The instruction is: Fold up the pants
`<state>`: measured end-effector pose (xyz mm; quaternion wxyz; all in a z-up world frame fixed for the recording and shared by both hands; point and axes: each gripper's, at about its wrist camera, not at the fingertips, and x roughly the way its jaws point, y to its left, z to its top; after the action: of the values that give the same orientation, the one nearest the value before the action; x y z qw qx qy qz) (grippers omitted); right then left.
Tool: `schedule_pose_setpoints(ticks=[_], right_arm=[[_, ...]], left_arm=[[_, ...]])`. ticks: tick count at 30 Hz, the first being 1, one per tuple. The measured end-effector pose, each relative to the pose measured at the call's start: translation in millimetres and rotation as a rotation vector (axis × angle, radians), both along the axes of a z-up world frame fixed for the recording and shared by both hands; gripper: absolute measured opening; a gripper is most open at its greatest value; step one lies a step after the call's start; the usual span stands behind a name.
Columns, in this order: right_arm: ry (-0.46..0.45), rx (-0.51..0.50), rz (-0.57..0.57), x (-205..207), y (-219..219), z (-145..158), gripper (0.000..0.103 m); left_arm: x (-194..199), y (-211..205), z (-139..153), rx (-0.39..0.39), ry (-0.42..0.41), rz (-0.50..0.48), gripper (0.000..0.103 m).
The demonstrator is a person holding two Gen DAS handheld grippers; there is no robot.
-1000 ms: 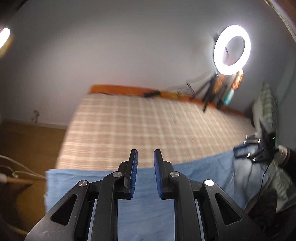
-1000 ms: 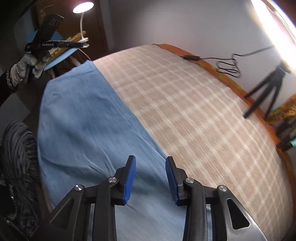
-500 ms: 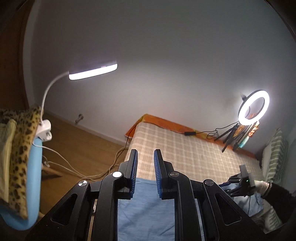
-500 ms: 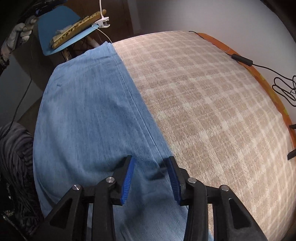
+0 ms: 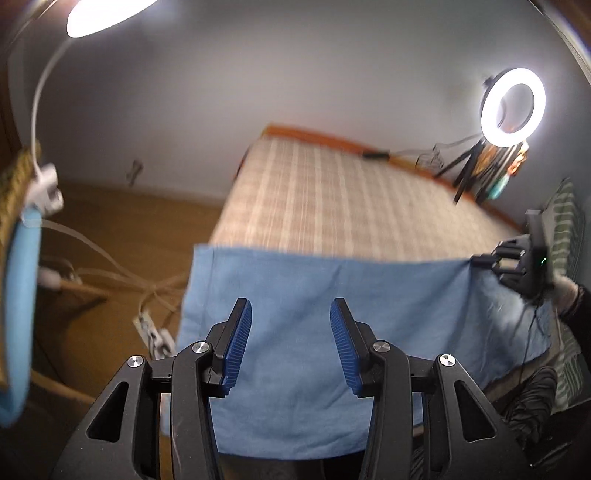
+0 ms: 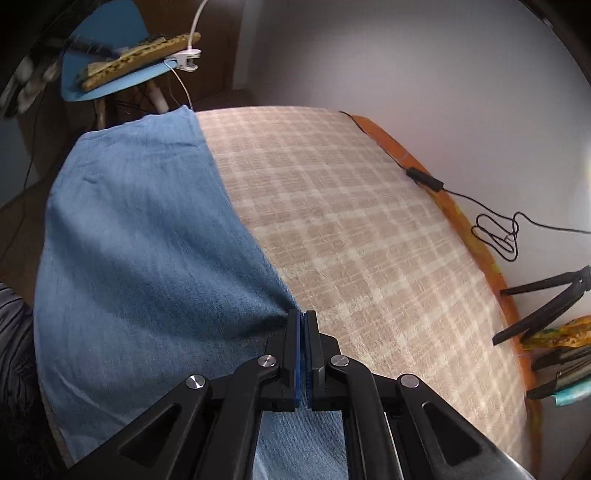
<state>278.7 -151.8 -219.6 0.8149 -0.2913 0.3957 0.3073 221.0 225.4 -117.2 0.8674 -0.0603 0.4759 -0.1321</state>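
At twelve o'clock my right claw pinches the pants edge; left claw, opening and empty, should grab the hem.

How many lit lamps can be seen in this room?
2. A round white ring light stands on a tripod beyond the bed's far right corner; a white gooseneck clip lamp glows at upper left. Others may be hidden.

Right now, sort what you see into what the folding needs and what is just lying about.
For the job:
- pants
- bed under them
- right tongs, shut on the pants' edge
- left tongs, opening, nothing between them

Just lying about:
- ring light
- desk lamp
- blue chair
- tripod
- cable
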Motion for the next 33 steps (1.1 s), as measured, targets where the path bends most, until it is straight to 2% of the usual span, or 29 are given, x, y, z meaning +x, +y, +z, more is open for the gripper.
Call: schedule_pose_setpoints(ticks=[4, 5, 7, 8, 9, 15, 21, 26, 29, 31, 33], right_arm=[[0.069, 0.003, -0.001, 3, -1, -11, 0.001], [0.107, 0.004, -0.009, 7, -2, -13, 0.006], [0.152, 0.011, -0.017, 10, -3, -16, 0.025], [0.156, 0.016, -0.01, 9, -2, -16, 0.033], [0.157, 0.017, -0.004, 8, 0, -15, 0.032], [0.155, 0.07, 0.002, 10, 22, -7, 0.034], [0.185, 0.095, 0.022, -3, 54, -12, 0.034], [0.178, 0.066, 0.019, -24, 63, -20, 0.034], [0.18, 0.064, 0.003, -29, 63, -22, 0.034], [0.185, 0.066, -0.003, -32, 63, -22, 0.034], [0.183, 0.063, -0.002, -36, 64, -21, 0.034]], left_arm=[[-6, 8, -48, 0.082, 0.058, 0.058, 0.043], [-9, 14, -56, 0.09, 0.068, 0.078, 0.043], [-18, 28, -71, 0.091, 0.089, 0.124, 0.044], [-23, 36, -77, 0.094, 0.09, 0.154, 0.048], [-29, 46, -80, 0.088, 0.088, 0.193, 0.051], [-76, 89, -92, -0.093, 0.052, 0.377, 0.051], [-104, 93, -106, -0.271, 0.009, 0.462, 0.051], [-106, 92, -115, -0.31, -0.017, 0.491, 0.048], [-111, 96, -112, -0.357, -0.052, 0.516, 0.034], [-121, 96, -113, -0.392, -0.072, 0.553, 0.035], [-129, 94, -120, -0.419, -0.055, 0.586, 0.035]])
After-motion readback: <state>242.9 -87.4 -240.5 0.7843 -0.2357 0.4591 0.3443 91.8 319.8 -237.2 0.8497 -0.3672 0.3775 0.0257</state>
